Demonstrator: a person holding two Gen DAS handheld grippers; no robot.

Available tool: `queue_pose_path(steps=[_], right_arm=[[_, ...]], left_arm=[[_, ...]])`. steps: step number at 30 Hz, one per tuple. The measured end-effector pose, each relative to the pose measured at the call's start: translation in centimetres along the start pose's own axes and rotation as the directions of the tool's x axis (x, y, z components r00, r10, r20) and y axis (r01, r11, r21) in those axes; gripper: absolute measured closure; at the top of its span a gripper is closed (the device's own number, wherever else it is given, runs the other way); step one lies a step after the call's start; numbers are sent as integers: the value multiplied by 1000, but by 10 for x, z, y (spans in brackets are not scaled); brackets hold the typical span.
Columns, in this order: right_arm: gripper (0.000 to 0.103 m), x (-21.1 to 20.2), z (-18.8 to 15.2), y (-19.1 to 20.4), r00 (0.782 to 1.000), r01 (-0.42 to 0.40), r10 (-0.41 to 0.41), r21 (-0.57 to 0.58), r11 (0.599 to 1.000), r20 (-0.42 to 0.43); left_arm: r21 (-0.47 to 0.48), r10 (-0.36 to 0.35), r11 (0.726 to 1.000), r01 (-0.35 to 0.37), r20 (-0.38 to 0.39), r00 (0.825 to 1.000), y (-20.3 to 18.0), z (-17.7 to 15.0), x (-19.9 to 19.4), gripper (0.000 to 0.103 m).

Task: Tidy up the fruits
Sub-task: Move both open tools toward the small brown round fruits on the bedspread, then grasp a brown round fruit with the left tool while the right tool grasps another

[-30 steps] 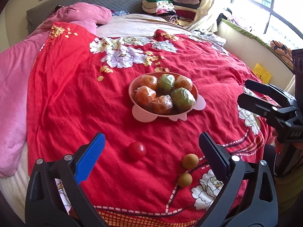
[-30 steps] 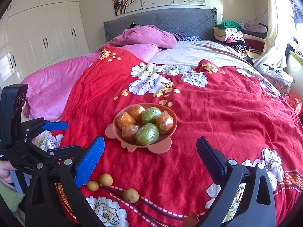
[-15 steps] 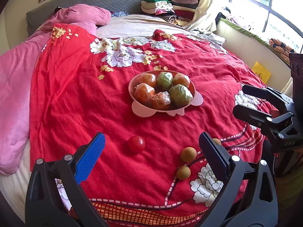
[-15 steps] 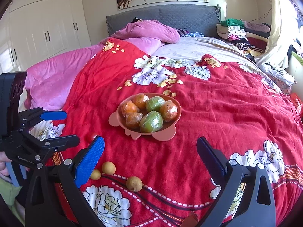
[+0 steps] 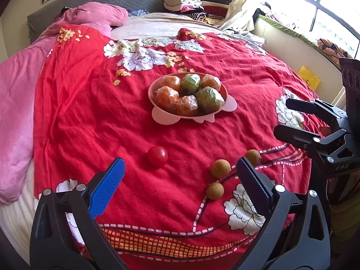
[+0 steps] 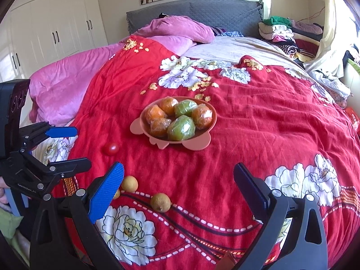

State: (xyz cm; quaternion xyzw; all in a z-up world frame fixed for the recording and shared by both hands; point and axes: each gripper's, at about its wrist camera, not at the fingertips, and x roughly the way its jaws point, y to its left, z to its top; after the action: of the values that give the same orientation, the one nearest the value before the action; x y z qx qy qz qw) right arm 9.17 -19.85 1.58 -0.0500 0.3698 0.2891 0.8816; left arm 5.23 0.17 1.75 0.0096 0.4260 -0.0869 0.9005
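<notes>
Red bedspread (image 5: 90, 117) – loose fruit near edge (both hand-held grippers agape).

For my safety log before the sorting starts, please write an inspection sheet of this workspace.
Surface: red floral bedspread, wrinkled.
Job's things: pink bowl holding six wrapped fruits; red tomato and three small brown fruits loose on the bedspread.
Clutter: folded clothes pile at the far corner of the bed.
Grippers: left gripper open, empty; right gripper open, empty.
Cables: nothing seen.
Surroundings: pink quilt, grey headboard, white wardrobe, window.
</notes>
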Motion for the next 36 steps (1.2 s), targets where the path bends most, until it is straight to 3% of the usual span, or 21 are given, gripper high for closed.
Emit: queue_pose_path(steps=[24, 36], right_arm=[[5, 12, -21, 6, 997, -3, 1, -30, 1000, -81], [5, 30, -31, 7, 990, -5, 0, -33, 999, -139]], left_arm=[[15, -7, 1000, 7, -44, 999, -5, -19, 3, 10], [23, -40, 999, 43, -110, 993, -14, -38, 20, 10]])
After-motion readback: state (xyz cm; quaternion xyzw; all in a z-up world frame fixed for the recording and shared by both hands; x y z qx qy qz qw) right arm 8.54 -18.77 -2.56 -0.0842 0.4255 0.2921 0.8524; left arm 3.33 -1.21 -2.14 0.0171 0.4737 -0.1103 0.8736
